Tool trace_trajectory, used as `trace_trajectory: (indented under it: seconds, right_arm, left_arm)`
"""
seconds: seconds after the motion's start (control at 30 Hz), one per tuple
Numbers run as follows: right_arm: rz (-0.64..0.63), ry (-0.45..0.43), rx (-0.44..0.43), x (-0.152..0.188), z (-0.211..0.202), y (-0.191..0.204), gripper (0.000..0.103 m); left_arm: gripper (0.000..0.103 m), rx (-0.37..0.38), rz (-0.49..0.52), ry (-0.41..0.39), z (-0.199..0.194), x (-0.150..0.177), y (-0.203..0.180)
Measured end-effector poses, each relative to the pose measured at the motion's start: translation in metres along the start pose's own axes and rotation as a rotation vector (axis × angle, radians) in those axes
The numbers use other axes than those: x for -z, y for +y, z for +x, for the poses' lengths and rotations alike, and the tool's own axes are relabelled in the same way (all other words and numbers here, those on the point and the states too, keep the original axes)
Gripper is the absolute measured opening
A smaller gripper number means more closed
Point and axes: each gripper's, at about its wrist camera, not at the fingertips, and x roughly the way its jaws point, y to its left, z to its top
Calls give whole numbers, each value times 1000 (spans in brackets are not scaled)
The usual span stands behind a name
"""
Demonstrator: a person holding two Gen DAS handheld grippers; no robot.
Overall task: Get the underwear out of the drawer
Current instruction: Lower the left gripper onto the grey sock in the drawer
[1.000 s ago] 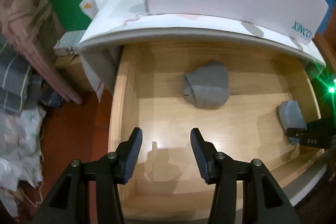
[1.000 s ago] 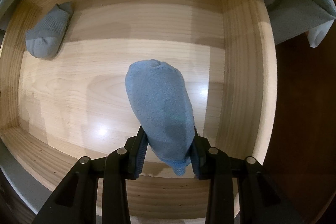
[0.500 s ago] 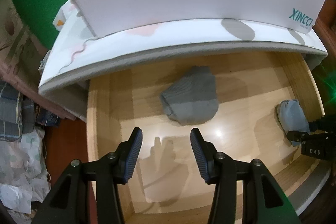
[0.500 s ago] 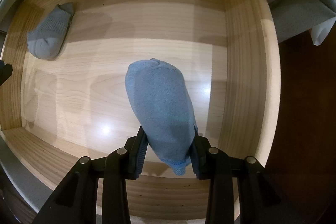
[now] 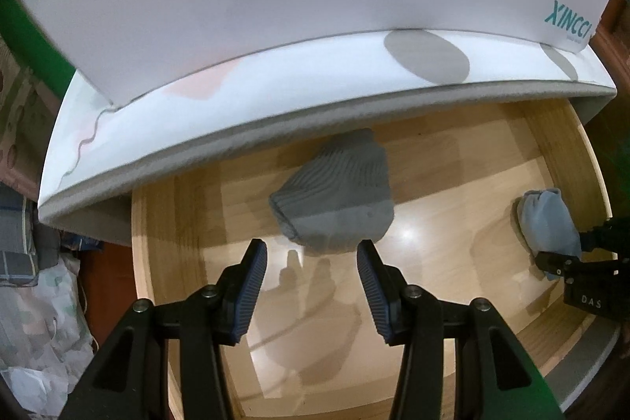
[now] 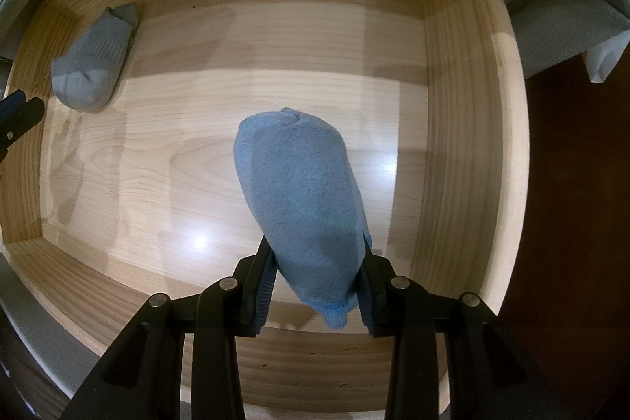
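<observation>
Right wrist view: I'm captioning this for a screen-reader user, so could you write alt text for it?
The right gripper, pointing down into an open wooden drawer, is shut on a blue sock. A grey sock lies on the drawer floor at far left, with the tip of the left gripper at the picture's left edge.

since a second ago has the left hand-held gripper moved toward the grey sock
Yes. In the left wrist view the grey sock now lies just beyond the open left hand-held gripper, and the drawer wall has slid rightward, so it moved in toward the sock.
</observation>
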Motion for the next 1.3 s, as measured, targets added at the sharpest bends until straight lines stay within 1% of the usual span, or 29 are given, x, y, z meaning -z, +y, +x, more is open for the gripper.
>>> trace_trajectory:
  seconds: [0.27, 0.5, 0.67, 1.17, 1.3]
  right_arm:
    - [0, 0, -1, 0, 0, -1, 33]
    - [0, 1, -2, 1, 1, -3, 33]
    - [0, 1, -2, 1, 1, -3, 33]
    - [2, 5, -14, 2, 3, -8, 33]
    - [3, 6, -14, 2, 3, -8, 33]
  left_arm:
    - [49, 12, -2, 11, 9, -11, -4]
    - [49, 33, 1, 43, 25, -18, -6]
    - [49, 34, 4, 58, 33, -25, -8]
    - [49, 34, -17, 59, 45, -43, -4]
    - [53, 22, -14, 49, 48, -43, -5]
